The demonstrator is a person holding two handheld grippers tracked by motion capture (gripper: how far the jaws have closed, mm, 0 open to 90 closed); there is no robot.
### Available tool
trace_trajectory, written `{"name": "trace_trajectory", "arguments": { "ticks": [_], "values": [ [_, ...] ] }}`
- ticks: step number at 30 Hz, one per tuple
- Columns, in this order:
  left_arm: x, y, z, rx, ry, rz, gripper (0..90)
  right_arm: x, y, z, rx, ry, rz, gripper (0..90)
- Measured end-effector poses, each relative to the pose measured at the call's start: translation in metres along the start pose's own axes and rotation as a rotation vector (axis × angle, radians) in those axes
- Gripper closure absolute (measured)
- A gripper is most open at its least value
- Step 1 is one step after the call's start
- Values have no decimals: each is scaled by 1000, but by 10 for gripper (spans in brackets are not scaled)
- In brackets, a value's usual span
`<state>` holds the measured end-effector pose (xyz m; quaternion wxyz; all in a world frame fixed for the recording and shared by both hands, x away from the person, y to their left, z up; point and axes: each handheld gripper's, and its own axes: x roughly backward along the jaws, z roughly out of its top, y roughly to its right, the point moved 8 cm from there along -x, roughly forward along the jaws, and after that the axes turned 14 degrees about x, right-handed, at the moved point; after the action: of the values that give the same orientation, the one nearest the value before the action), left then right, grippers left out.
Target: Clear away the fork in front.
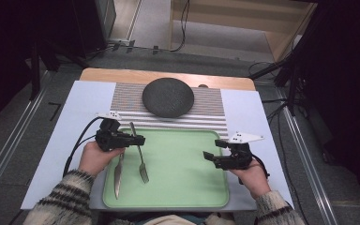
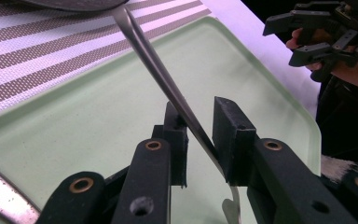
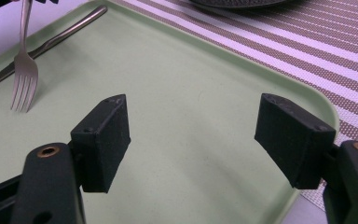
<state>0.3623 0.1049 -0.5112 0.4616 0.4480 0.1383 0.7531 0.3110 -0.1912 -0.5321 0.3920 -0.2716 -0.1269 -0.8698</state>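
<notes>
Fork on the left part of a pale green tray, seen from above, handle end toward a striped placemat, tines toward the person. Handle crossing between the fingertips of the left gripper, held by a hand entering from the bottom left in a striped knitted sleeve, forearm angled up and inward, gripper pointing level toward the tray's middle. Knife just to the left of the fork, partly under that hand. Right gripper at the tray's right edge, pointing left toward the fork but well apart from it, its hand low at the bottom right. Dark round plate on the placemat beyond the tray.

Left gripper view: fork handle slanting up from between the two black jaws toward the plate's rim, leaning against the left pad, a narrow gap on the right side; jaws loosened, not clamped on the metal. Tines out of sight below the jaws. Other gripper far off at top right.

Right gripper view: jaws spread wide apart over bare green tray, nothing between them. Fork at upper left, tines downward, tips near the tray surface; touching or not, cannot tell. Knife lying flat behind it
</notes>
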Motion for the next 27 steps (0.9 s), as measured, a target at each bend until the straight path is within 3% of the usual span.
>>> {"name": "trace_trajectory", "arguments": {
  "ticks": [4, 8, 18, 27],
  "values": [
    [-4, -2, -1, -28, 27, 10, 741, 0, 1, 0, -6, 4, -5, 242],
    [-8, -7, -3, -33, 24, 38, 715, 1, 2, 0, -8, 6, -10, 242],
    [-19, -21, -7, 11, 26, 70, 673, 2, 2, 0, -7, 9, -15, 242],
    [-26, -32, -11, 22, -2, 105, 633, 1, 3, -2, -8, 2, -13, 242]
  ]
}}
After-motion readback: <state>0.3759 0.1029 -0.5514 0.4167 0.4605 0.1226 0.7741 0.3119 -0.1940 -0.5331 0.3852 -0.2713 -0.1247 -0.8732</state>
